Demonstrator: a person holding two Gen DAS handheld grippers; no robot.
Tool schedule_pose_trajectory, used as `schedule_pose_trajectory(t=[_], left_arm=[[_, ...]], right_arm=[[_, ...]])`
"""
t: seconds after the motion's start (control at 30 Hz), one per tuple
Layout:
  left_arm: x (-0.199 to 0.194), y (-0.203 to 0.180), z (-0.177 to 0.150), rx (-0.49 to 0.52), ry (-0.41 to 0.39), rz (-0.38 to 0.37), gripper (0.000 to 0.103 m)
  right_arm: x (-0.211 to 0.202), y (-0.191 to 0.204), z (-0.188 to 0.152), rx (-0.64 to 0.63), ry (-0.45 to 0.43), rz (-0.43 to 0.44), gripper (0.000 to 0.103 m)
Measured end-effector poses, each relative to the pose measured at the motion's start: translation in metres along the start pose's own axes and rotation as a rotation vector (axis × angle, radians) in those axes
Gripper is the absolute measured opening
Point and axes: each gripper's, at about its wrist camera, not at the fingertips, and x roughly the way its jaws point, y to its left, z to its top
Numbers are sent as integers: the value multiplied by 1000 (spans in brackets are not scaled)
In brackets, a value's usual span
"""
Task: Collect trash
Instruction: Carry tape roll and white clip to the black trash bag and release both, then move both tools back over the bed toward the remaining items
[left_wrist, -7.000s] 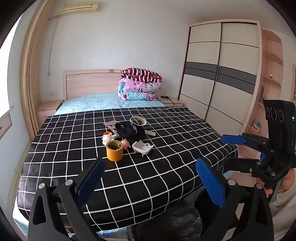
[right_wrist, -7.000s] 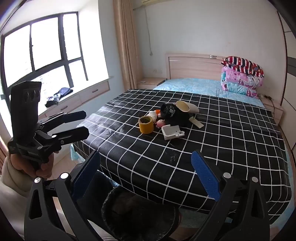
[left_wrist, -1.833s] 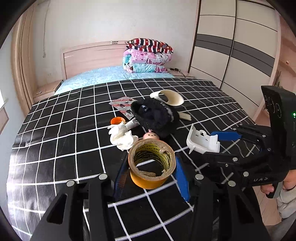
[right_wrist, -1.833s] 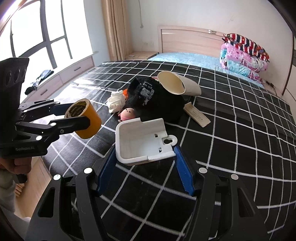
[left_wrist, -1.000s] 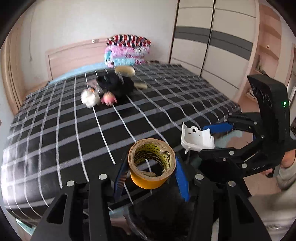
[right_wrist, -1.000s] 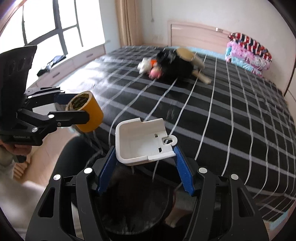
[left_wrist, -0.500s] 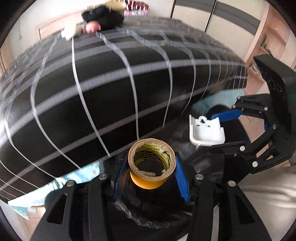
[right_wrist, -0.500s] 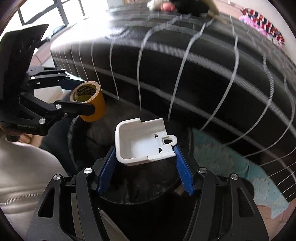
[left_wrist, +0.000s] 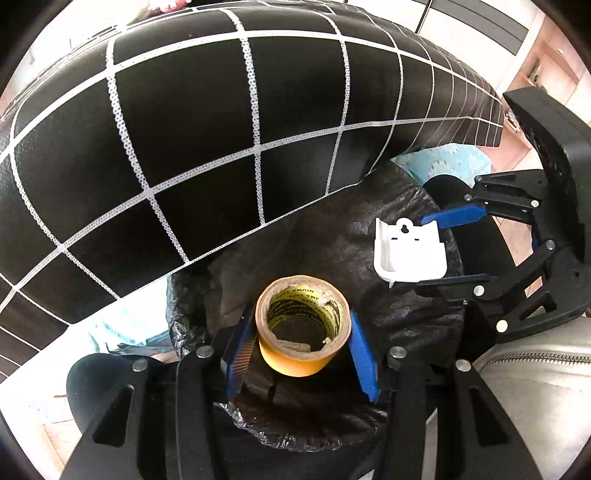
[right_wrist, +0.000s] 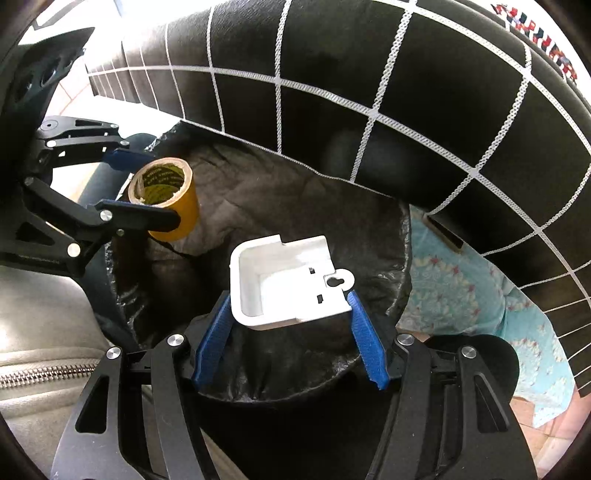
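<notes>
Two held, yellow tape roll, white plastic tray

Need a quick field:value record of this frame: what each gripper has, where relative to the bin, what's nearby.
left gripper: shut on tape roll, yellow-orange, nearly used up
right gripper: shut on white plastic tray, keyhole slot on one edge
bin: black-lined, open, directly below both held items
release state: neither item dropped yet
bed cover: black with white grid, hangs beside the bin
sheet: light blue, under the cover's edge

black checked bedspread, blue floral sheet
</notes>
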Motion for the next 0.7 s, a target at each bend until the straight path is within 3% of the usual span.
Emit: schedule_pose_trajectory(t=[0.07,0.2,0.7], left_arm=[[-1,0,0,-4,-4,3,48],[-2,1,2,-13,-15,0,62],[-37,2,15,-15,-98,-24,62]], right_arm=[[-1,0,0,5,1,-5,63],[-1,-1,2,6,0,-17,71],[-41,-8,15,22,-111,2,71]])
